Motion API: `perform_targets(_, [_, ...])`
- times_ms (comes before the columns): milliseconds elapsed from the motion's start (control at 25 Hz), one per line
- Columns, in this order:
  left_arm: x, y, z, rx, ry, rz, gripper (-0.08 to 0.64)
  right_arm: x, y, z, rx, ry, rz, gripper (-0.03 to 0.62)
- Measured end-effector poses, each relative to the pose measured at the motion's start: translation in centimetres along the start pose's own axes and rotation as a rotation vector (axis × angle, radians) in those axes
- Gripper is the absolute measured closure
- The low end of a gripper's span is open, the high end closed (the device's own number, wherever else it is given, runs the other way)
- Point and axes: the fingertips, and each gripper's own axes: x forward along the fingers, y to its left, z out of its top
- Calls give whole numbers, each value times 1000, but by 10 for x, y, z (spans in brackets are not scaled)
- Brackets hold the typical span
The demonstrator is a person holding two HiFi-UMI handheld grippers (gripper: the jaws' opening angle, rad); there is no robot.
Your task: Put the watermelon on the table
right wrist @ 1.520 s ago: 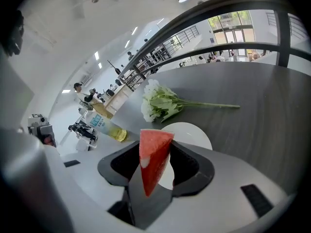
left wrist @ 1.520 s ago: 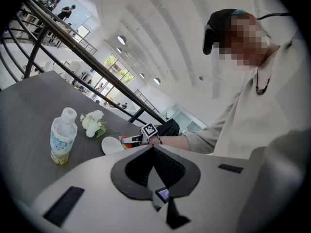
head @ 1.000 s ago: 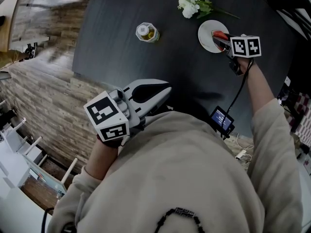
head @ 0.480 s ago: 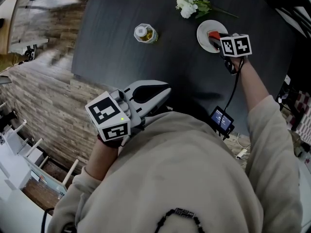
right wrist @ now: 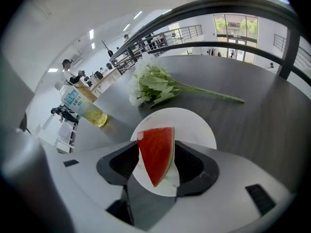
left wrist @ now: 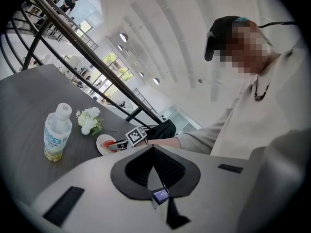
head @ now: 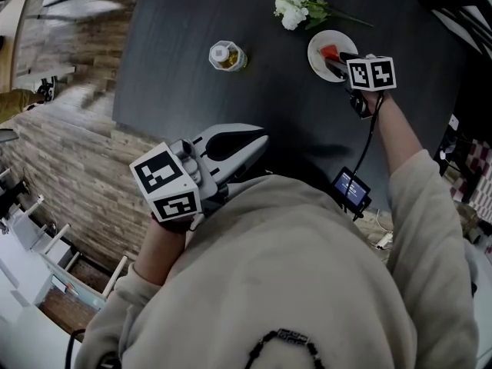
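Note:
A red watermelon wedge (right wrist: 155, 154) with a green rind stands on a white plate (right wrist: 194, 125) on the dark table (head: 192, 21). My right gripper (right wrist: 156, 152) points steeply down over the plate (head: 317, 48). Its jaws have just been opening and now stand open on either side of the wedge, close to both of its faces. In the head view the wedge (head: 330, 52) shows as a red patch just ahead of the right gripper (head: 339, 60). My left gripper (head: 261, 139) is shut and empty, held close to my chest, off the table's near edge.
A plastic bottle (head: 227, 54) of yellowish drink stands left of the plate. White flowers (head: 296, 2) with green stems lie just beyond the plate. A small screen device (head: 351, 189) hangs by a cable near my right forearm. Brick floor lies to the left of the table.
My right gripper has shifted slightly left, further over the plate, so the wedge sits between its jaws. The left gripper has kept still.

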Motion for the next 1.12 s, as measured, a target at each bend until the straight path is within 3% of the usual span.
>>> perform_targets(480, [5,-16,10,61,39,-87,569,-42,-6,8,110,-113,-17,351])
perform_targets(1000, [3,-48,30,217,77,-231,569,-131,17,7,212,-309,-97,356])
perform_targets(1120, [8,-59,38,263,86,-281,569,-178,40,13,304,-449,-56,435])
